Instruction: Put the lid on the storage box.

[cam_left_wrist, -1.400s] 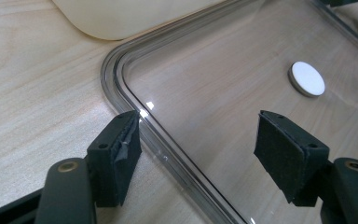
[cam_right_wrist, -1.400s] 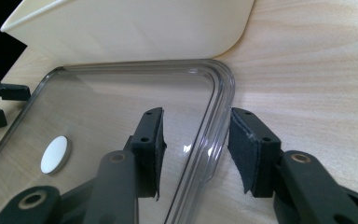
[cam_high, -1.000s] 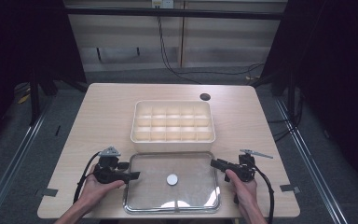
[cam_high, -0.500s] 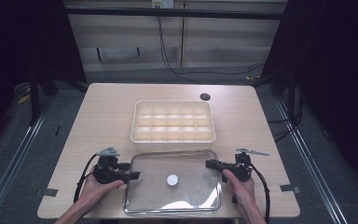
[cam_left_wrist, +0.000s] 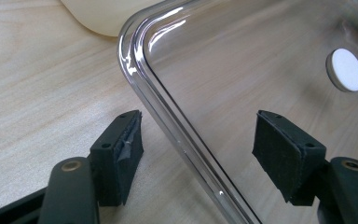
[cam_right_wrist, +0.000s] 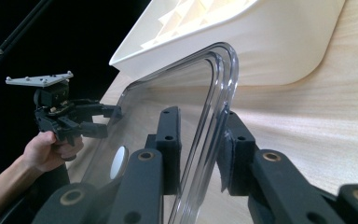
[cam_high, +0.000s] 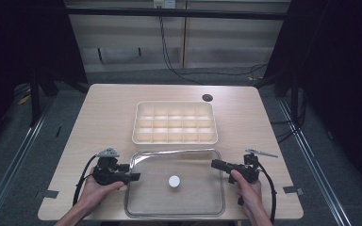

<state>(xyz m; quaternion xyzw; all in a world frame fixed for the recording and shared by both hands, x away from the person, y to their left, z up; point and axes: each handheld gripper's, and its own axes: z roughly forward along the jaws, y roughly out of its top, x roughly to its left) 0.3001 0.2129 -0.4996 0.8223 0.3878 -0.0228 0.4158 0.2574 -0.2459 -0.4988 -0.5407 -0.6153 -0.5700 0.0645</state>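
Dark room around a light wood table (cam_high: 103,117); grey floor with rails on both sides, cables trailing down the back wall. Round black grommet (cam_high: 207,98) near the table's far edge. Two grey tape marks at the near corners.

Cream tray (cam_high: 174,122) with a grid of compartments sits mid-table. Clear lid (cam_high: 176,181) with a white knob (cam_high: 174,181) lies just in front of it, at the near edge; far edge of the lid is close beside the tray.

Left tongs (cam_high: 133,177) at the lid's left rim, spread: in the left gripper view one pad (cam_left_wrist: 123,149) is outside the rim, the other over the lid, neither touching.

Right tongs (cam_high: 215,164) at the lid's right rim, near its far corner; just closed in, now pinching the rim between both pads, clear in the right gripper view (cam_right_wrist: 200,154). That edge looks lifted off the table there.

Both hands come in from the near side.
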